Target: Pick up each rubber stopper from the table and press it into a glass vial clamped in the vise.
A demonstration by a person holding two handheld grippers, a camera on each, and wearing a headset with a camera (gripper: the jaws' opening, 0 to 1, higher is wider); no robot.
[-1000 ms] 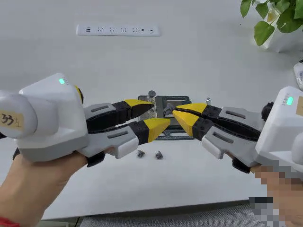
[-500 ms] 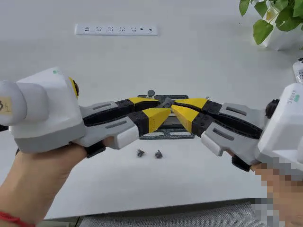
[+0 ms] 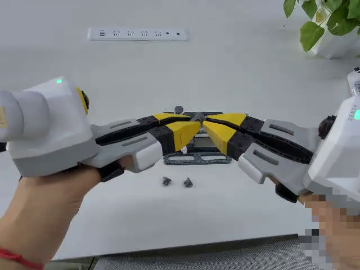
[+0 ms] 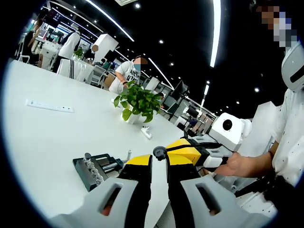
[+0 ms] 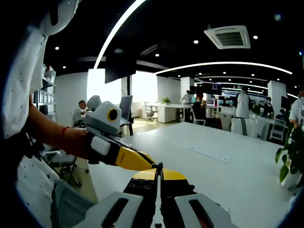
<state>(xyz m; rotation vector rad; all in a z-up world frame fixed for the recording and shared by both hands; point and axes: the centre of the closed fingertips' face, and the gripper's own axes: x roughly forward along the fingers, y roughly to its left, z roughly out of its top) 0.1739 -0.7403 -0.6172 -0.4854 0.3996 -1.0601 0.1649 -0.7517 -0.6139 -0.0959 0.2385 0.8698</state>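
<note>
We have both grippers tip to tip, close by the vise, with a grey stopper right where they meet. The right gripper has its fingers pressed almost together, pinching the stopper. The left gripper keeps a narrow gap at the stopper's head, though we can't tell if it grips. Two spare stoppers lie on the tabletop near the vise.
</note>
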